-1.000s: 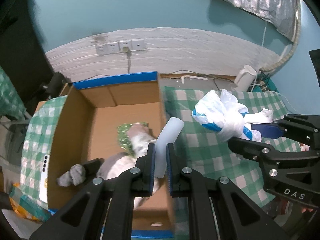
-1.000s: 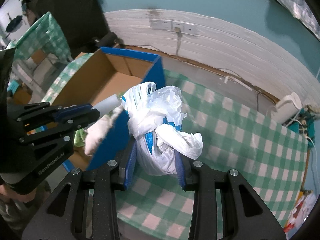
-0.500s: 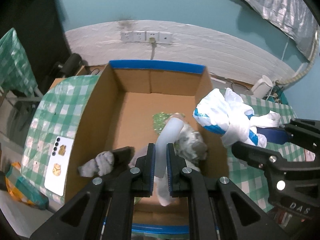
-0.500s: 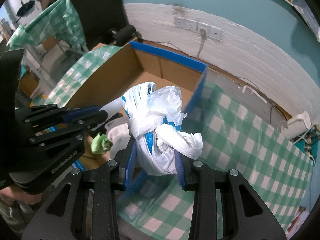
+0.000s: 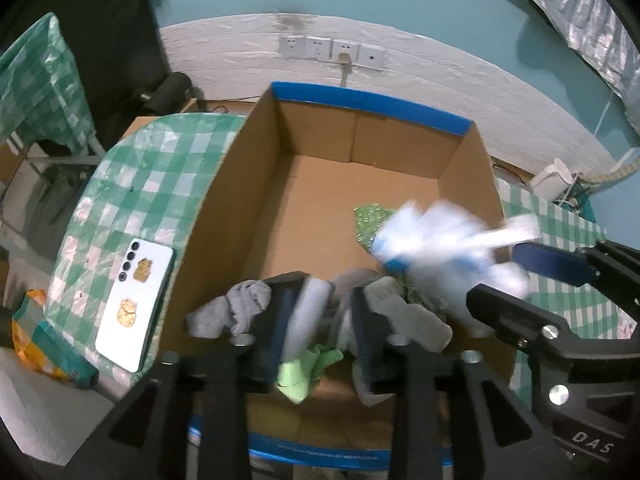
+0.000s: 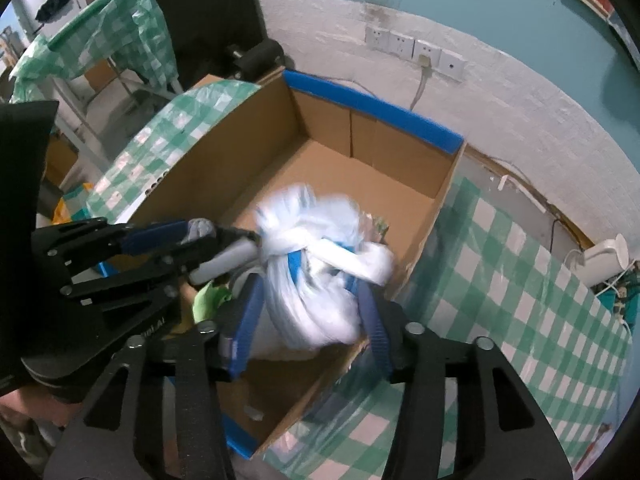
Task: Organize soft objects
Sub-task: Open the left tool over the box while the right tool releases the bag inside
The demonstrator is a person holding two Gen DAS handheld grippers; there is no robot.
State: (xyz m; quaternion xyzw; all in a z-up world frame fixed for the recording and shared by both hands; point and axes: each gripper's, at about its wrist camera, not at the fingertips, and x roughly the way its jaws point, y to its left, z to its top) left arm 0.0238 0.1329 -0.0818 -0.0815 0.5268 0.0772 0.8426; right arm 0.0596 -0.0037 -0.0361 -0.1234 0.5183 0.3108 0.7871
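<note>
We've got both grippers over the cardboard box point(image 5: 248, 216) at frame centre. The left gripper point(image 5: 322, 320) has just been opening, jaws apart around a blurred white tube point(image 5: 308, 320). The right gripper point(image 6: 310, 312) has just been opening too — the knotted white plastic bag point(image 6: 316, 264) sits between its spread jaws.

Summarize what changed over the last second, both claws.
Both claws have just been opening over the cardboard box. The left claw is freeing the white foam tube; the right claw is freeing the knotted plastic bag, carried in from the tablecloth. The box and the phone stayed put.
</note>
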